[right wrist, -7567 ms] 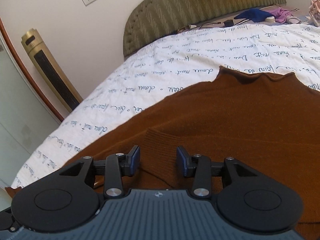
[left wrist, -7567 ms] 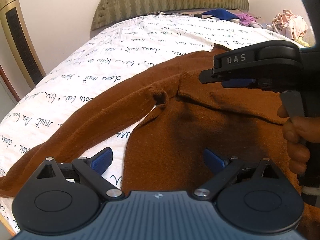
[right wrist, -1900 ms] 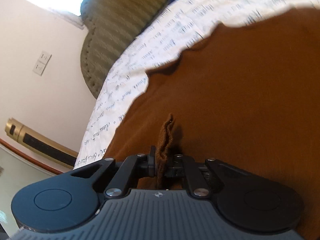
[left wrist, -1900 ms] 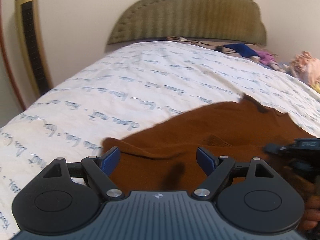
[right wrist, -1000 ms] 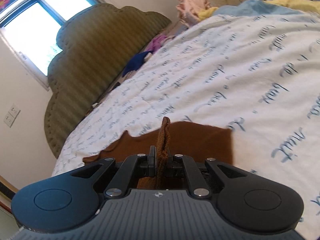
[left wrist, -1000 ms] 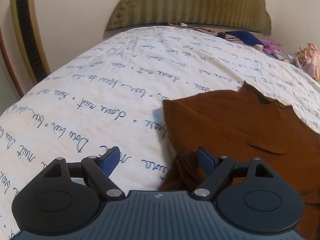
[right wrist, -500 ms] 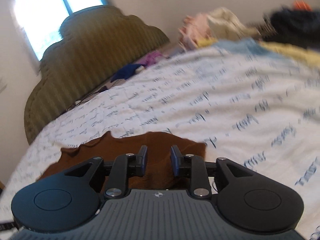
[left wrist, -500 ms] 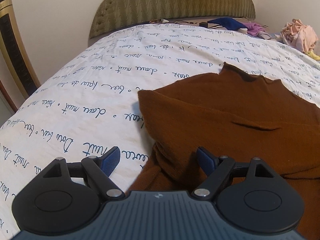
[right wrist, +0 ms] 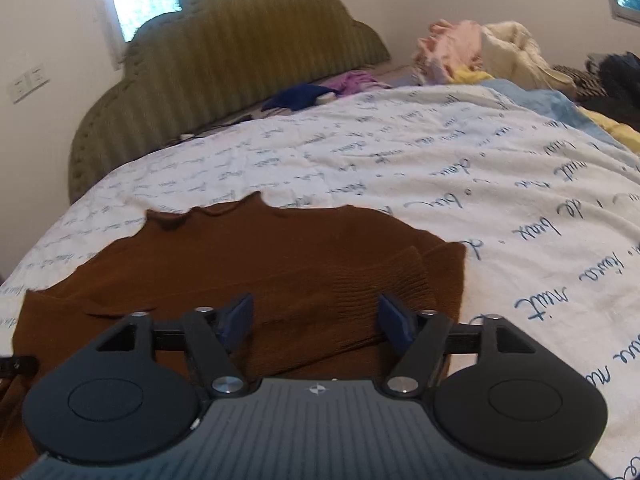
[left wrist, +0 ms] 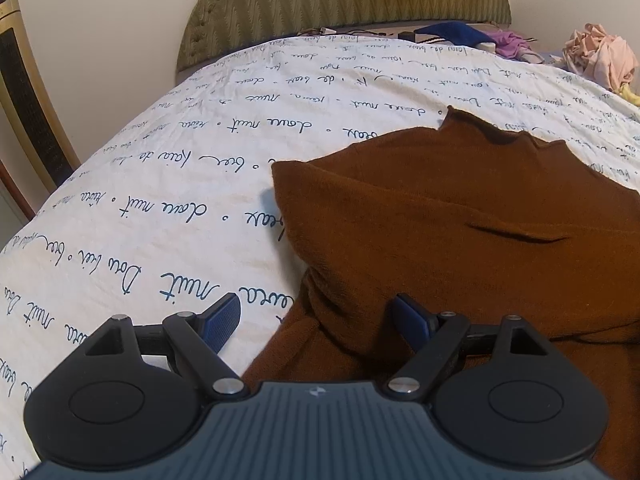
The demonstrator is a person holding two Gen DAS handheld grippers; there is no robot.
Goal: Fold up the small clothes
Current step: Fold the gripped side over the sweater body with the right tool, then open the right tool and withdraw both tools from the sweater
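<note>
In the left wrist view, a gold-and-black tower unit (left wrist: 24,92) stands at the far left against the wall. The bed (left wrist: 168,184), covered by a white spread printed with blue script, fills the middle of the view. An olive headboard (left wrist: 344,4) closes its far end.

The left gripper (left wrist: 316,320) hangs over the near edge of the sweater (left wrist: 460,208), its jaws spread wide and released. The left pad (left wrist: 222,320) sits over bare spread. The right pad (left wrist: 410,322) sits over brown knit. The sweater's left edge runs up between the two pads, so cloth lies under the right half of the gap only. No pad presses on the cloth.

The sweater lies flat on the bed, a sleeve folded across its body, collar toward the headboard. At the far right lies a pink clothes pile (left wrist: 600,56).

In the right wrist view, the sweater (right wrist: 248,256) occupies the left and centre. The ribbed cuff (right wrist: 380,280) of the folded sleeve lies on the body just ahead of the right gripper (right wrist: 316,320). The jaws are opening. Brown knit lies below the gap, and neither pad (right wrist: 394,322) grips it. Bare spread extends to the right. More heaped clothes (right wrist: 500,56) lie at the far right corner of the bed.
</note>
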